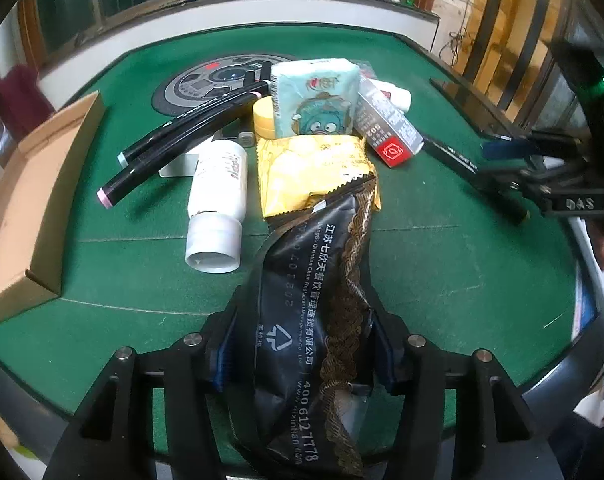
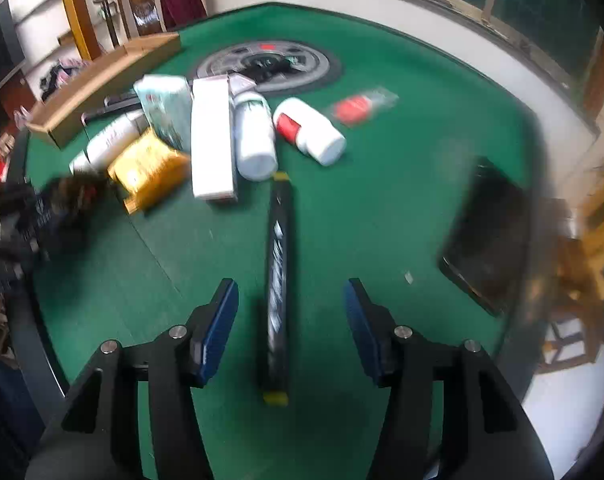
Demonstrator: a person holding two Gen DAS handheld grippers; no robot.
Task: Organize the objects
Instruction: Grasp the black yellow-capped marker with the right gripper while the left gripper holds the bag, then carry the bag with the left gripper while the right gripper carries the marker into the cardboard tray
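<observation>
My left gripper [image 1: 302, 340] is shut on a black packet with gold trim [image 1: 302, 280], whose far end rests against a yellow snack packet [image 1: 309, 172]. My right gripper [image 2: 290, 292] stands open over the green table, and it also shows at the right edge of the left wrist view [image 1: 541, 176]. A black marker with yellow ends [image 2: 278, 280] lies on the felt between its blue pads [image 2: 222, 320], touching neither. A pile sits mid-table: a tissue pack [image 1: 313, 96], a white bottle [image 1: 218, 200], two black markers [image 1: 182, 136] and a grey and red box [image 1: 385, 124].
An open cardboard box [image 1: 34, 200] lies along the table's left side. Two more white bottles [image 2: 254, 136] and a red sachet [image 2: 361, 108] lie near the round grey centre panel [image 2: 270, 64]. A black phone-like slab [image 2: 489, 236] rests at the right rim. The right wrist view is blurred.
</observation>
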